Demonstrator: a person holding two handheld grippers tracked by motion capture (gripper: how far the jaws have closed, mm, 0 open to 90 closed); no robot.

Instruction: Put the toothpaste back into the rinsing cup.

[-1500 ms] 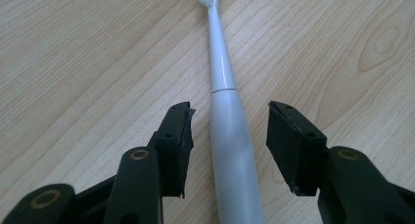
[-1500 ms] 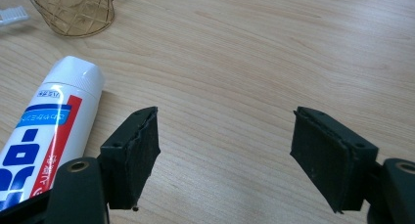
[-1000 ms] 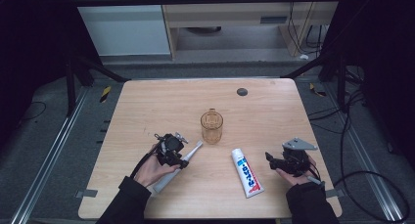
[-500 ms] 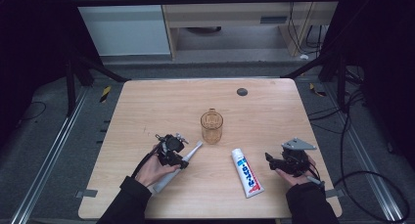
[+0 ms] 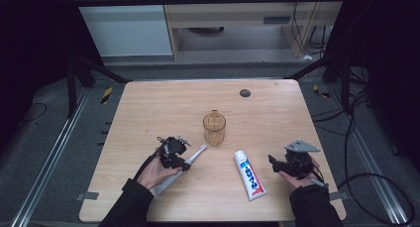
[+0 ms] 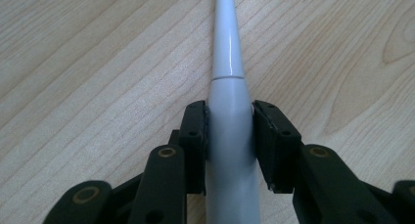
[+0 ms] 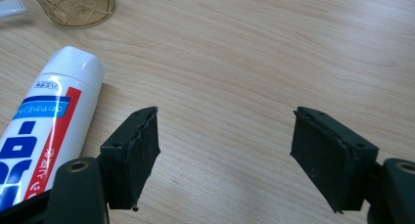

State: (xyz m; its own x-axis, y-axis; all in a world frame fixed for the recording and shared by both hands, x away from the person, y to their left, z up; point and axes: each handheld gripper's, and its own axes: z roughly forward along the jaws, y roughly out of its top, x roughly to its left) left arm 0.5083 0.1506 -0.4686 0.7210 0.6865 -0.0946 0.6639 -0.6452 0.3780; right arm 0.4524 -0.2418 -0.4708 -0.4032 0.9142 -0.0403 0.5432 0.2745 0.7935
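Note:
A white toothbrush (image 5: 197, 152) lies on the wooden table (image 5: 148, 108), its head pointing toward an amber glass cup (image 5: 214, 128). My left gripper (image 5: 177, 156) is shut on the toothbrush's handle (image 6: 228, 53), one pad pressed to each side, and the brush rests low on the wood. A white toothpaste tube (image 5: 250, 175) with red and blue print lies right of centre. My right gripper (image 5: 274, 161) sits open on the table just right of the tube, with bare wood between its pads (image 7: 225, 150). The tube's cap (image 7: 73, 67) lies left of those jaws, and the cup's base (image 7: 73, 9) is beyond it.
A small dark disc (image 5: 244, 92) sits near the table's far edge. Bare wood stretches across the far half and the left side. Dark floor, metal rails and cables surround the table.

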